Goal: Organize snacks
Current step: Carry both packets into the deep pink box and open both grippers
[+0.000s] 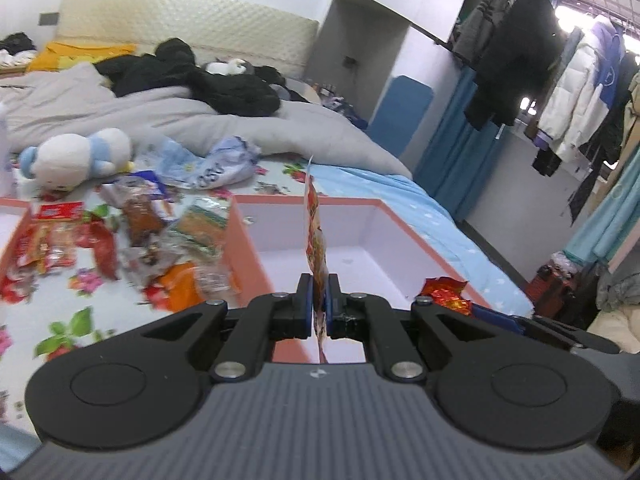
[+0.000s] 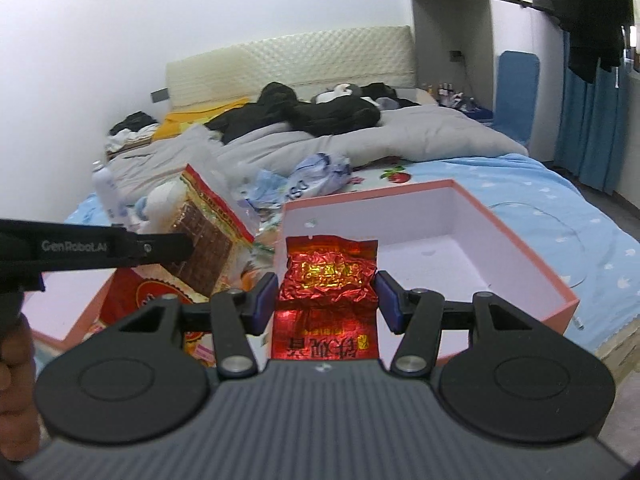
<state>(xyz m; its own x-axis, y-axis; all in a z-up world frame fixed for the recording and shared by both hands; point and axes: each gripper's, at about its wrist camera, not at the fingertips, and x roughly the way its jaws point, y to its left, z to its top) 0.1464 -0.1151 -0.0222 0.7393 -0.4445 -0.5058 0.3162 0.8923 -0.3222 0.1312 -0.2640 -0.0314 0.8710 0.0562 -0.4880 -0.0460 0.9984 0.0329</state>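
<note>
Foil tea packet (image 2: 329,276) clamped in right tongs (image 2: 326,294); flat snack bag (image 1: 316,232) pinched edgewise in left tongs (image 1: 319,300). Lower both well inside pink box (image 2: 532,264), at twelve o'clock, before releasing.

I see a crinkled, glossy red foil packet (image 2: 328,276), a matt pink-edged cardboard box (image 2: 532,264) at two o'clock, and a soft grey quilt (image 2: 360,140).

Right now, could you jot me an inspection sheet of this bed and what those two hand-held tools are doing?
Surface: floral sheet on a bed.
Job's things: pink box, inside bare; snack packets heaped left of it.
Clutter: plush toy, crumpled plastic bag, grey duvet.
Tools: left tool shut on a flat snack pouch; right tool grips a red foil packet.
Cables: nothing seen.
Surroundings: hanging coats, blue curtain.
</note>
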